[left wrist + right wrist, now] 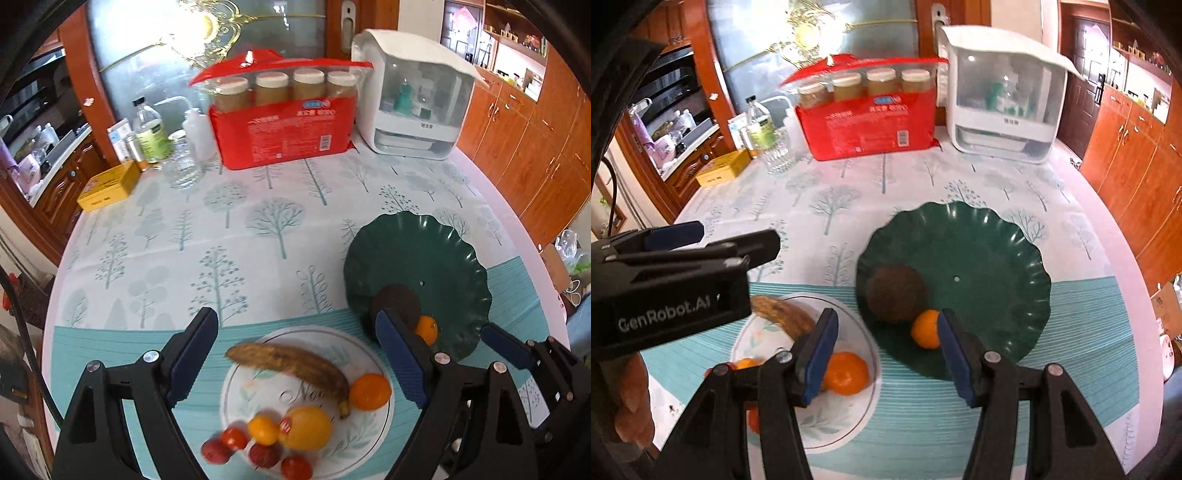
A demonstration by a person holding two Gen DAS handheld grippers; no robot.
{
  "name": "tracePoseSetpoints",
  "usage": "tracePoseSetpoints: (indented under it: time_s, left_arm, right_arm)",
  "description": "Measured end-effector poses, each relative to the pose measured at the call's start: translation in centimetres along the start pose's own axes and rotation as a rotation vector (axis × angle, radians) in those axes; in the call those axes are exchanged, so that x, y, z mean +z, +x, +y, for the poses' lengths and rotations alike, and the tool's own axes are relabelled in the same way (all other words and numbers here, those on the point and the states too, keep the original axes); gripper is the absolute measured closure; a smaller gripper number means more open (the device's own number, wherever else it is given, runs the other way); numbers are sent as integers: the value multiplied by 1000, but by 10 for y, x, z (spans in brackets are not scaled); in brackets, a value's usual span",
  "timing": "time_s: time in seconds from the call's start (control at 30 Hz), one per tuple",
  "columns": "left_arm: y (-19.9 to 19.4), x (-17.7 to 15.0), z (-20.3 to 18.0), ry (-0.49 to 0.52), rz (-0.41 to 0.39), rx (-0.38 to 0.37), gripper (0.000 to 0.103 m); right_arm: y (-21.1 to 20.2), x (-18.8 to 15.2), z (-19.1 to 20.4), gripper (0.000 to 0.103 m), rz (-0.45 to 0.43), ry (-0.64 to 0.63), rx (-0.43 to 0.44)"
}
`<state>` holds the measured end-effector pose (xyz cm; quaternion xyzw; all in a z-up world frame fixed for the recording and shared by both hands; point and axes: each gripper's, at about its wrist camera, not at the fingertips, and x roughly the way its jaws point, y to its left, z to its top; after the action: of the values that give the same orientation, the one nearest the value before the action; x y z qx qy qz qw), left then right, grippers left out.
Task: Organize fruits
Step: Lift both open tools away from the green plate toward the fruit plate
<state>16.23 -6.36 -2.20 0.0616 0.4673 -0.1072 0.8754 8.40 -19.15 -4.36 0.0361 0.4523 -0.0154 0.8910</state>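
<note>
While both grippers hang over the near edge of the table (pixel 258 206), neither has hold of anything. The left gripper (pixel 299 354) stands wide open above the white plate (pixel 380 417), its blue pads well apart and nothing between them but the fruit lying below. The right gripper (pixel 886 350) is also spread wide, empty, its tips over the gap between the white plate (pixel 849 417) and the green dish (pixel 997 266).

On the white plate, near the table's front edge, lies a browned banana (pixel 291 363) slanting across the middle, with an orange (pixel 370 391) touching its stem end. Just in front sits a yellow fruit (pixel 308 428) with a sticker, a small orange fruit (pixel 263 430) pressed against it, and several small red fruits (pixel 264 454) along the plate's near rim; these are blurred.

The green dish stands just beside the plate, toward the right edge of the table. In it are a dark brown round fruit (pixel 895 293) and a small orange (pixel 925 328), both at the dish's near-left side and nearly touching each other. From the left wrist view the left gripper's right finger covers part of them.

Along the far edge stand a red pack (pixel 284 129) holding four capped jars, a white box (pixel 410 96) with a clear front at the far right corner, and bottles (pixel 149 129) with a yellow carton (pixel 109 186) toward the far left corner.
</note>
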Motion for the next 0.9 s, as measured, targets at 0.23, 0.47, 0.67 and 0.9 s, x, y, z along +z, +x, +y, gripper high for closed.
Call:
tracePoseSetpoints:
  time_s: [0.23, 0.47, 0.67, 0.9]
  left_arm:
    - [-40, -22, 22, -18, -25, 14, 15]
    - [-71, -49, 36, -16, -41, 40, 14]
    - [-84, -70, 47, -35, -26, 41, 14]
    - [-89, -95, 60, -58, 0, 36, 14]
  right_arm:
    - [-26, -3, 18, 46, -18, -25, 33]
    - [-46, -21, 35, 46, 0, -70, 91]
    - [-56, -33, 40, 46, 18, -81, 145]
    - [-63, -47, 43, 46, 25, -92, 174]
